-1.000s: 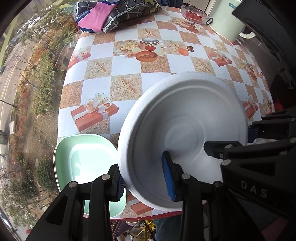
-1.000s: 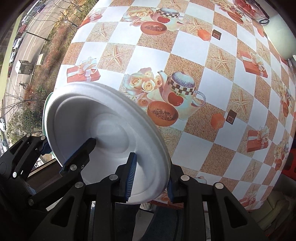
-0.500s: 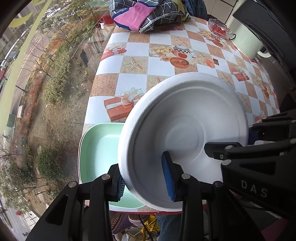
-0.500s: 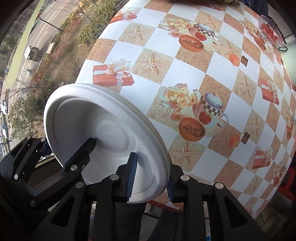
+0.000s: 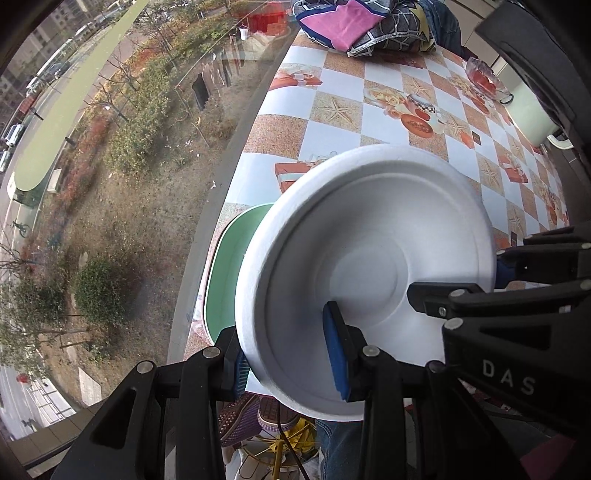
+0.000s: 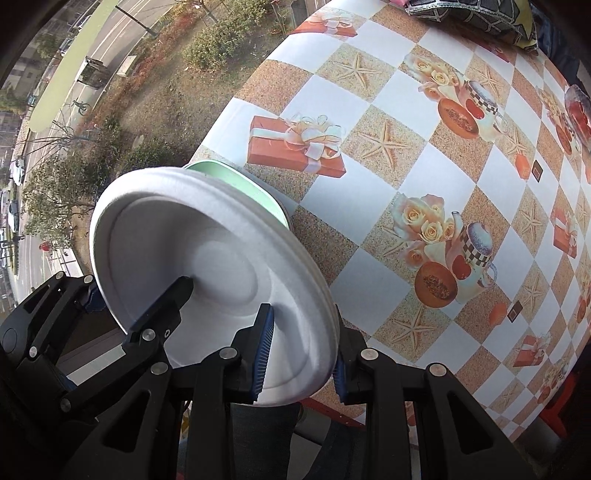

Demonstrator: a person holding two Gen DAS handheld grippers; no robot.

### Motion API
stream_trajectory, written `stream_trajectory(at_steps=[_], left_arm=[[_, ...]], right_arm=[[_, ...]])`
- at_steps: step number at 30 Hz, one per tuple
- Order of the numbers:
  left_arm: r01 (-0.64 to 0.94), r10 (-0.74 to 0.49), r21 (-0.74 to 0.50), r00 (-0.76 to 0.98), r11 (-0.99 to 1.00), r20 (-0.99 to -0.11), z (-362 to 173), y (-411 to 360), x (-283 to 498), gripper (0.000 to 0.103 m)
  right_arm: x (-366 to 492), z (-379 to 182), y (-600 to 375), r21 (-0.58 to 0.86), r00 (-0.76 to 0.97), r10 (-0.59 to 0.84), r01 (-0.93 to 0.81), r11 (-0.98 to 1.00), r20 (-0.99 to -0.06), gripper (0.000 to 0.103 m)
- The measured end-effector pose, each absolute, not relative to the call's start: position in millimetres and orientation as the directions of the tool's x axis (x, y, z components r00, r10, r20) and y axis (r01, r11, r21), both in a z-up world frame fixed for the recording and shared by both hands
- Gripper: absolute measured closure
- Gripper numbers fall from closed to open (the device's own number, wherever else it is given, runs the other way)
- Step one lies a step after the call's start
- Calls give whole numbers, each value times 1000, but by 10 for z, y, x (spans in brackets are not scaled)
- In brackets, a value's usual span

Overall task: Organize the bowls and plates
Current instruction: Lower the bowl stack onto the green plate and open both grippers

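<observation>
While both grippers carry it above the near corner of the desk (image 6: 413, 155), a white foam plate (image 5: 369, 258) hangs tilted over a pale green plate (image 5: 225, 280) that lies flat by the desk's edge beside the window; the left gripper (image 5: 288, 358) has its fingers clenched on the foam plate's near rim, one blue pad inside the well and one under the lip; the right gripper (image 6: 301, 350) pinches the opposite side of the rim the same way, its pads on either face of the lip. The foam plate looks very light and somewhat soft, likely to dent or crack under a hard squeeze and to flex if held at one point only; the raised rim is the sensible place to hold, at two opposite sides as here. The green plate appears stiffer and smoother, probably slippery. Folded cloth (image 5: 362, 26) lies at the far end.
</observation>
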State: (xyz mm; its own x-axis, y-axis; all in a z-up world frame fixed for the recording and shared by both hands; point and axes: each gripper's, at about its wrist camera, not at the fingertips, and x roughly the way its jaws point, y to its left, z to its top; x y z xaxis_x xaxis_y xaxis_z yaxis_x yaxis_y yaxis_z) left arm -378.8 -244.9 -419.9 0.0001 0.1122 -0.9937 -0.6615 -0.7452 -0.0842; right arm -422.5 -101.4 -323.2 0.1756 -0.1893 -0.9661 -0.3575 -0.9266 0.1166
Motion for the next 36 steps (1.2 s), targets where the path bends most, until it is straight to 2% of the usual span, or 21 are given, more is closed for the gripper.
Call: stream_trajectory(at_steps=[19, 23, 27, 28, 29, 30, 31, 32, 36], left_arm=[[-585, 24, -30, 18, -811, -1000, -4544, -2732, -3990, 64], [-590, 39, -26, -9, -807, -999, -4539, -2713, -3977, 60], [-572, 48, -24, -27, -820, -999, -4510, -2713, -3993, 46], [-570, 49, -21, -33, -821, -998, -4497, -2711, -3999, 45], [-571, 44, -12, -43, -821, -998, -4485, -2707, -3999, 40], [-569, 30, 0, -45, -822, -999, -4485, -2698, -4009, 31], [-565, 20, 9, -44, -825, -999, -4493, -2704, -4016, 29], [-558, 21, 7, -44, -830, -999, -4484, -2713, -4016, 25], [-538, 38, -6, -47, -843, -998, -4437, -2717, -4074, 24]], right_arm=[[-4589, -3785, -1344, 182, 212, -252, -302, -936, -944, 72], [-4586, -3771, -1336, 188, 212, -261, -311, -932, -942, 72], [-4531, -3682, -1262, 216, 199, -291, -327, -920, -936, 68], [-4531, -3659, -1258, 226, 187, -297, -327, -918, -936, 60], [-4536, -3628, -1255, 235, 175, -303, -326, -916, -937, 46], [-4541, -3598, -1241, 226, 164, -290, -322, -919, -943, 41], [-4545, -3579, -1236, 215, 163, -276, -316, -924, -947, 22], [-4551, -3558, -1224, 197, 161, -257, -314, -929, -953, 10], [-4561, -3478, -1117, 208, 135, -264, -330, -921, -955, 9]])
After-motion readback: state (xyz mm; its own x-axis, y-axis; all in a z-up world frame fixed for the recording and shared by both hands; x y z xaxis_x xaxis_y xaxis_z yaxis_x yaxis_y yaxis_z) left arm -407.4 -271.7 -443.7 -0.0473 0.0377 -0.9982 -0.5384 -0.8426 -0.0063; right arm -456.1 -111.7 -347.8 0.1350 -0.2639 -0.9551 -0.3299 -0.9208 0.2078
